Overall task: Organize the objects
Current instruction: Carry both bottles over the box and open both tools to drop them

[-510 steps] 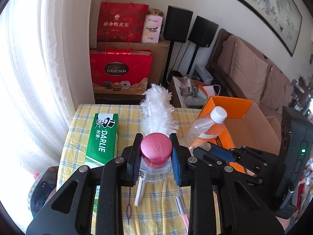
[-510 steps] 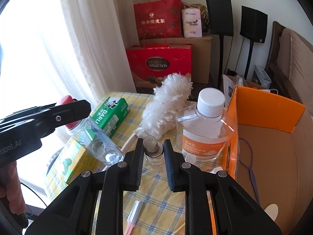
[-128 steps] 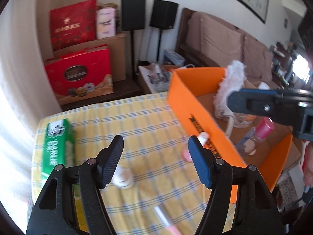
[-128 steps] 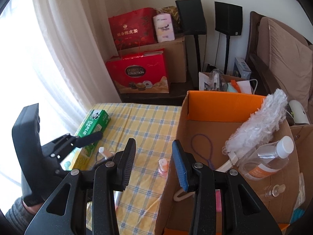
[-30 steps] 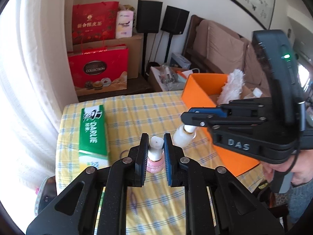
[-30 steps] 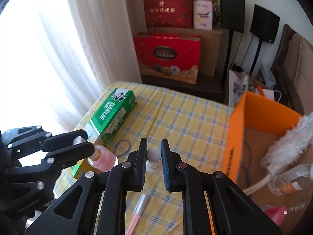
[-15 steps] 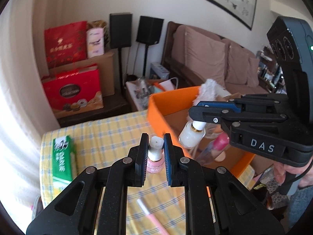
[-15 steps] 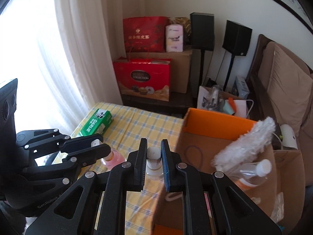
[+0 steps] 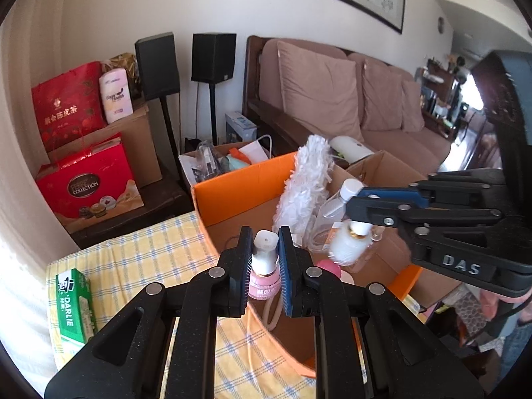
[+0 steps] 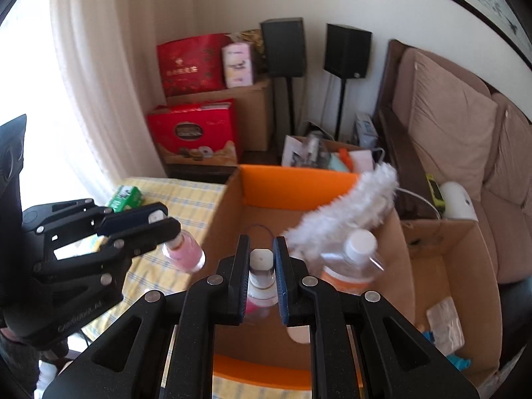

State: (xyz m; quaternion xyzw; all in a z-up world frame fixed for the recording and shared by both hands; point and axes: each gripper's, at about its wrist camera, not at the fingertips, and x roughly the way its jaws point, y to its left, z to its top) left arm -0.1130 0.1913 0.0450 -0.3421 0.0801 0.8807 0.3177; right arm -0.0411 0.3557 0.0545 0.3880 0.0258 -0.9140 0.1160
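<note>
We hold both upright over the orange cardboard box [image 9: 242, 179]: left claw [image 9: 264, 262] grips small pink white-capped bottle [image 9: 264, 274], right claw [image 10: 261, 266] small clear white-capped bottle [image 10: 261, 277].

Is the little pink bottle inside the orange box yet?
Not yet. The left gripper holds the pink bottle upright by its white cap, in the air near the orange box edge. It touches nothing below.
</note>
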